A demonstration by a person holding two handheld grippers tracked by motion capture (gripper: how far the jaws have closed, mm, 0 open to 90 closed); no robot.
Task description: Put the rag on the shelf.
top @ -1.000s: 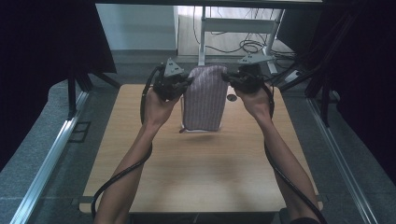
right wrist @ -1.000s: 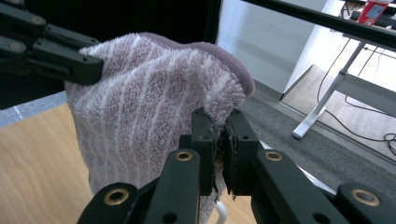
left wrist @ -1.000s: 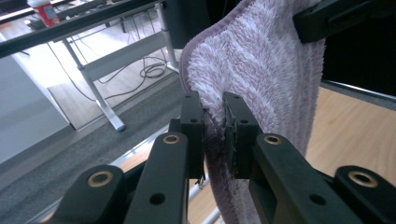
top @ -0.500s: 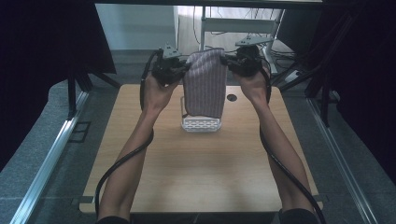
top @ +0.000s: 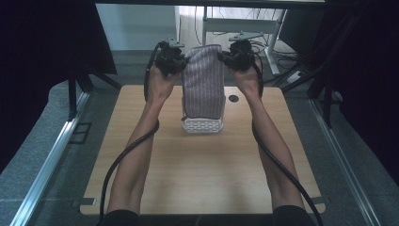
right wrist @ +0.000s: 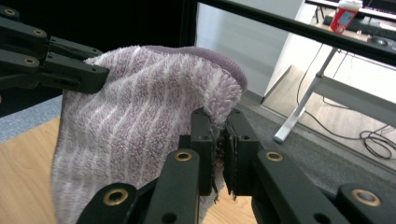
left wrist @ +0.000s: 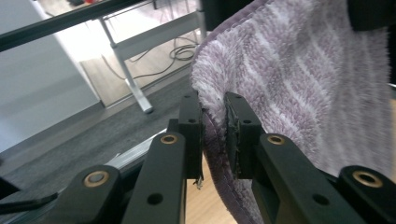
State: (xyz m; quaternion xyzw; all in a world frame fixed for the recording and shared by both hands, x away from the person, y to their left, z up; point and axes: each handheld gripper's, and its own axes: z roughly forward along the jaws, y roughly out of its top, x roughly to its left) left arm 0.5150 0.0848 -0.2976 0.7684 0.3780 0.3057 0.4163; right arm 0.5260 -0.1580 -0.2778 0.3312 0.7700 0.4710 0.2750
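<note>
A purple-and-white striped towel [top: 203, 82] hangs upright above the far part of the wooden table [top: 202, 174], held by its two top corners. My left gripper [top: 181, 60] is shut on the towel's top left corner; in the left gripper view the fluffy towel [left wrist: 299, 88] is pinched by the left gripper [left wrist: 213, 128]. My right gripper [top: 225, 55] is shut on the top right corner, and the right gripper view has the towel [right wrist: 140, 121] clamped in the right gripper [right wrist: 219, 149]. Under the towel's lower edge stands a white perforated basket [top: 202, 125].
A dark round hole [top: 234, 99] marks the table to the right of the towel. Metal rails [top: 51, 155] run along both sides of the table. A desk frame with cables [top: 244, 28] stands beyond the far edge. Black curtains hang at both sides.
Both grippers have risen and moved away from me with the towel, lifting it higher. The white basket below it, hidden one second ago, is uncovered.
</note>
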